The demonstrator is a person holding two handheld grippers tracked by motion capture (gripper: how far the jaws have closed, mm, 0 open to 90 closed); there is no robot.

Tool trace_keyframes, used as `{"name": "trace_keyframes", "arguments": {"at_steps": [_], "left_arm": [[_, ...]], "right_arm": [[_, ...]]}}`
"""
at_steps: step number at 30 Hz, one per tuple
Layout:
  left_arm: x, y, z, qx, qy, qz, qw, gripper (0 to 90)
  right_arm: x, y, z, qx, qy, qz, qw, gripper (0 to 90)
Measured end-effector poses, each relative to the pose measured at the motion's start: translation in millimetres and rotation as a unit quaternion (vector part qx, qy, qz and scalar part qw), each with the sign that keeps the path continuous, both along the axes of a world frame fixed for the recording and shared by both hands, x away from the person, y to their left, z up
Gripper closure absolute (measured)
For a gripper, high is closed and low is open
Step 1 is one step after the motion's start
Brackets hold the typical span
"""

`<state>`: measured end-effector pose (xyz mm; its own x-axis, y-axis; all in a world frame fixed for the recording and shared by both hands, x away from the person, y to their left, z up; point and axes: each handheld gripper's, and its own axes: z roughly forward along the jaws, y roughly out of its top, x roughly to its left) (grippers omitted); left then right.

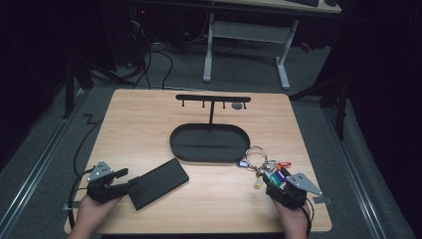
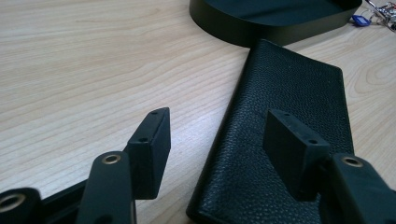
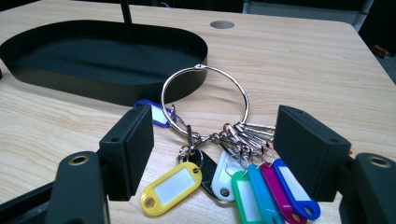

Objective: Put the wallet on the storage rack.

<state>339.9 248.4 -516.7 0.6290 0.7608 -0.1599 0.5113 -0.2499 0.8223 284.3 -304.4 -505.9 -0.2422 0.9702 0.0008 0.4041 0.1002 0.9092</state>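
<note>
A black leather wallet [image 1: 158,183] lies flat at the front left of the wooden table. My left gripper [image 1: 125,179] is open at its near end. In the left gripper view one finger hovers over the bare wood and the other over the wallet [image 2: 289,88], with the wallet's long edge between them, and the left gripper [image 2: 217,121] presses on nothing. At the front right lies a bunch of keys [image 1: 263,167] on a large metal ring [image 3: 204,67] with coloured plastic tags [image 3: 170,189]. My right gripper [image 3: 212,126] is open, with the tags lying between its fingers on the table.
A black oval tray [image 1: 174,144] sits mid-table, with a thin post rising to a black hook bar [image 1: 213,98]. The tray wall [image 3: 93,84] is just beyond the key ring. A round grommet [image 1: 238,105] marks the table's far side. A white desk frame [image 1: 283,64] stands beyond.
</note>
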Motion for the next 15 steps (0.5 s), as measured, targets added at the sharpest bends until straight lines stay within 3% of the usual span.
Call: {"name": "trace_keyframes", "arguments": {"at_steps": [9,11,15], "left_arm": [[1.1,-5.7,-2.7,0.003,0.008,-0.01,0.9999,42.0],[3.2,-14.0,-7.0,0.0,0.021,-0.031,0.9993,43.1],[6.2,-20.0,-9.3,-0.009,0.027,-0.042,0.9987,45.5]], "right_arm": [[2.8,4.9,-1.6,-0.004,0.017,0.011,0.9998,30.2],[3.3,6.3,-2.3,-0.008,0.019,0.015,0.9997,30.4],[3.5,7.4,-2.4,-0.007,0.021,0.017,0.9996,30.4]]}}
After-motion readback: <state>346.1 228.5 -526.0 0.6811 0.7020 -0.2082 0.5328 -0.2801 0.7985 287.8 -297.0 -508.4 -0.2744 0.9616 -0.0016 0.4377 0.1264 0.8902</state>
